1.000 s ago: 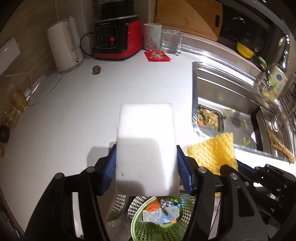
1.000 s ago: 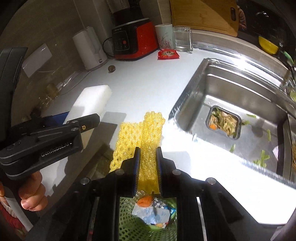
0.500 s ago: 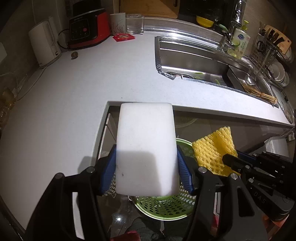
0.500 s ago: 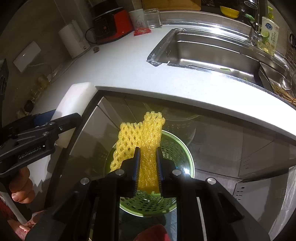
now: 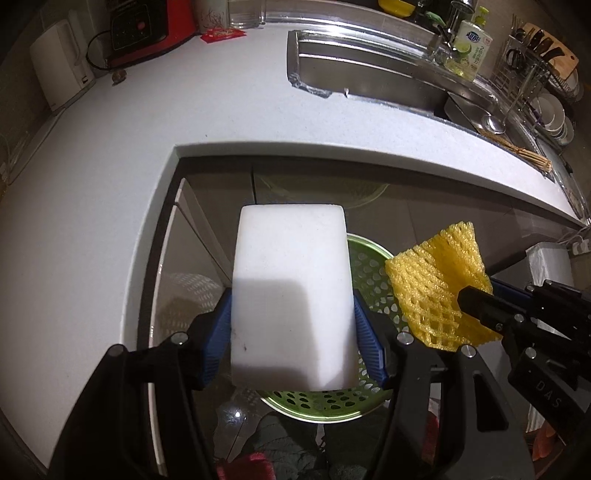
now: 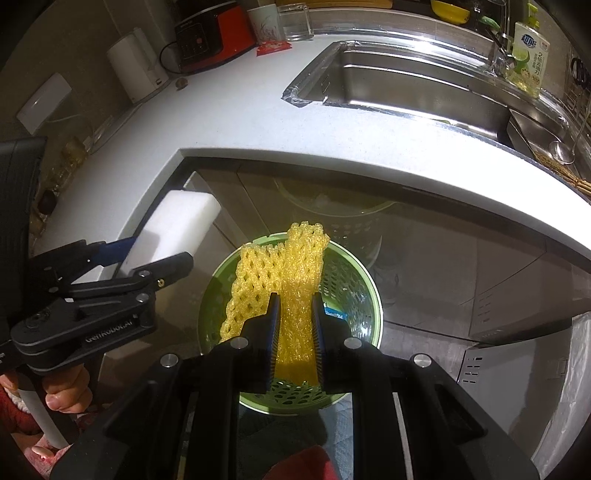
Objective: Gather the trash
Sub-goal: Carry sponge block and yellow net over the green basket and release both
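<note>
My left gripper (image 5: pixel 291 339) is shut on a white foam block (image 5: pixel 291 291), its blue pads pressing both long sides. The block hangs over the left part of a green perforated basket (image 5: pixel 373 273) on the floor below the counter. My right gripper (image 6: pixel 295 325) is shut on a yellow foam net (image 6: pixel 284 266), held straight above the same green basket (image 6: pixel 351 280). In the right wrist view the left gripper (image 6: pixel 147 262) with its white foam block (image 6: pixel 173 229) sits to the left. A blue wrapper (image 6: pixel 334 313) shows inside the basket.
The white L-shaped counter (image 5: pixel 184 122) wraps around the basket on the left and far side. A steel sink (image 6: pixel 406 85) is set in it. A red appliance (image 5: pixel 144 29), a white kettle (image 5: pixel 59 74), a red packet (image 5: pixel 221 33) and a small nut (image 5: pixel 119 76) stand far back. Cabinet fronts (image 6: pixel 461 266) are behind the basket.
Both grippers have pulled back from above the counter and sunk, so the block and the net now hang over the green basket on the floor. Neither grip has altered.
</note>
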A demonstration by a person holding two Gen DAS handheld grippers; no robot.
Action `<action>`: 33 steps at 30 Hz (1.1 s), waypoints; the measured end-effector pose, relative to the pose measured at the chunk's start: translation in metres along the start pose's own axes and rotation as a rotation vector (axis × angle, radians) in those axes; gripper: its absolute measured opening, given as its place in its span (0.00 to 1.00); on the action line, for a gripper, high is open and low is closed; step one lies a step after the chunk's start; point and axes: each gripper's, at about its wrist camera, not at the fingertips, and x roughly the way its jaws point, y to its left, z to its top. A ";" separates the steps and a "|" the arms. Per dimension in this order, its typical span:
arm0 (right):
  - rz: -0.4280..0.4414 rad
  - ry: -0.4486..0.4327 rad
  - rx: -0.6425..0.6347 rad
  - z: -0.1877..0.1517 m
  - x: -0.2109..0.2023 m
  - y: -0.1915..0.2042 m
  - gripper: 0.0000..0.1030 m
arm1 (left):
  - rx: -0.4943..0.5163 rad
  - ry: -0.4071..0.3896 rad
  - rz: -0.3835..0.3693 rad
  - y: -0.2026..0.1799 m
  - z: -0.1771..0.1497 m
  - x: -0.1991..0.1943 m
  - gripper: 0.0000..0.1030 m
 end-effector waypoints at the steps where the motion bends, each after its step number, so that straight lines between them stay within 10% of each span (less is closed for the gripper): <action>1: 0.000 0.006 0.000 0.000 0.001 -0.001 0.17 | -0.006 0.030 -0.010 0.000 -0.002 0.007 0.57; 14: 0.005 0.034 0.009 0.001 0.011 -0.008 0.18 | 0.010 0.089 -0.019 -0.005 -0.011 0.019 0.73; 24: 0.029 0.061 -0.027 -0.001 0.029 -0.001 0.19 | -0.015 -0.063 0.101 0.021 0.005 -0.020 0.80; 28: 0.024 0.109 -0.060 -0.008 0.050 0.007 0.65 | -0.047 -0.087 0.136 0.036 0.008 -0.028 0.81; 33: 0.006 0.167 -0.066 -0.017 0.068 0.012 0.73 | -0.096 -0.089 0.140 0.051 0.010 -0.030 0.81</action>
